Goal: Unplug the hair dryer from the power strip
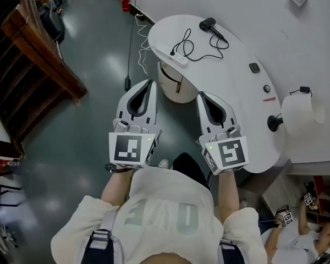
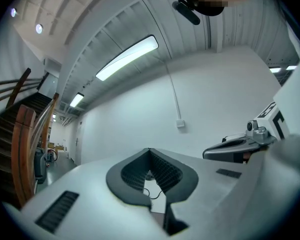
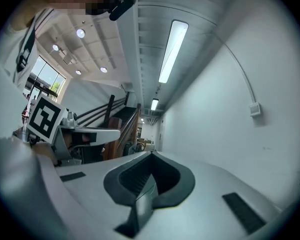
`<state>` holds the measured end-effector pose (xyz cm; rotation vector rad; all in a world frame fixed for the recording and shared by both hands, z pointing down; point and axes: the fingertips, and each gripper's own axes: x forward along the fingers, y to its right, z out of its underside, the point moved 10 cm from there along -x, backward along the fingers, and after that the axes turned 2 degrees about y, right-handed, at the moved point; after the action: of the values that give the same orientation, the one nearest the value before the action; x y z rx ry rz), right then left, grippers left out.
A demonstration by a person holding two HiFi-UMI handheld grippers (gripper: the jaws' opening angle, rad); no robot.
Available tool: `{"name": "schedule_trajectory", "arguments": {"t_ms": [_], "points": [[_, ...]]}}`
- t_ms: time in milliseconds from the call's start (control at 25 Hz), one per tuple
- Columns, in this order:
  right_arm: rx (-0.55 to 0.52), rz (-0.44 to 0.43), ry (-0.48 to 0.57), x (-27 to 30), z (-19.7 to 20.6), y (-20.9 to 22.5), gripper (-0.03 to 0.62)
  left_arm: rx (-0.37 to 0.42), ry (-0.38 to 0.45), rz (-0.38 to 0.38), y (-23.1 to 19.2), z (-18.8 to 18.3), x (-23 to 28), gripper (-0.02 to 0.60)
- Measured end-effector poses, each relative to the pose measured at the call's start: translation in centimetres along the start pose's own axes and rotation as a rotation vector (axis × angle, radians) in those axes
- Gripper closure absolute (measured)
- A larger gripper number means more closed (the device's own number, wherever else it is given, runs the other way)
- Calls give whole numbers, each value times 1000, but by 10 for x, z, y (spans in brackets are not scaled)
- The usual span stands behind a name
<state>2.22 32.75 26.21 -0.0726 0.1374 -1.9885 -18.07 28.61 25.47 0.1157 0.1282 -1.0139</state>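
Observation:
On the white curved table (image 1: 236, 100) lies a black hair dryer (image 1: 212, 26). Its black cord (image 1: 201, 53) loops to a white power strip (image 1: 173, 56) near the table's left end. My left gripper (image 1: 149, 83) is held in the air short of the table, shut with nothing in it. My right gripper (image 1: 201, 95) is beside it at the table's near edge, also shut and holding nothing. The left gripper view shows its jaws (image 2: 150, 152) pressed together, with a bit of cord (image 2: 154, 191) beyond them. The right gripper view shows closed jaws (image 3: 151, 156) against a white wall.
A pale bin (image 1: 173, 84) stands under the table's left end. A paper roll on a black holder (image 1: 302, 111) and small dark items (image 1: 254, 67) sit on the table's right part. A wooden staircase (image 1: 38, 54) is at left. Cables (image 1: 129, 54) run over the green floor.

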Motion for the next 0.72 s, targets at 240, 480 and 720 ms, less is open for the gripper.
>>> {"name": "schedule_trajectory", "arguments": {"t_ms": [240,480,720], "points": [[52,-70,-116,23,23,21,591,-8,-24,16,-4,14,33,575],[30,-93,-67,72,33,76,591,21,-10,17,-3,26,105,577],[12,-101,-28,133,32,150,591,89,2,-11,-11,33,194,575]]}}
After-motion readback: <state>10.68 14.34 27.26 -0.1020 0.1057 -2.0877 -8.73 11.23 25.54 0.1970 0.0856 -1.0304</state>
